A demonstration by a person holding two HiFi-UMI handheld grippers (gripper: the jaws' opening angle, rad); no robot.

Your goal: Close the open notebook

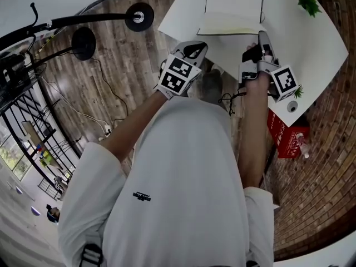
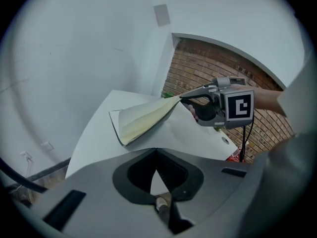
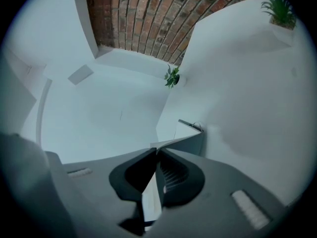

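Observation:
The notebook [image 1: 233, 7] lies on the white table [image 1: 311, 43]. Its left half is flat, and its right half [image 2: 148, 117] is lifted at a slant. My right gripper [image 1: 261, 36] is shut on the lifted half's outer edge; in the left gripper view its tips [image 2: 182, 98] pinch that edge. In the right gripper view a pale sheet [image 3: 151, 197] runs between the closed jaws of the right gripper [image 3: 156, 150], and the dark cover [image 3: 192, 142] stands ahead. My left gripper [image 1: 198, 45] hovers at the table's near edge, jaws together and empty; in its own view the left gripper [image 2: 156, 151] points at the notebook.
A small green plant [image 1: 308, 3] stands at the table's far right corner, also seen in the right gripper view as a plant [image 3: 172, 76]. A cable hole [image 1: 292, 108] sits near the right edge. A red box [image 1: 289, 135] lies on the floor below. A black stand [image 1: 139, 16] rises at the left.

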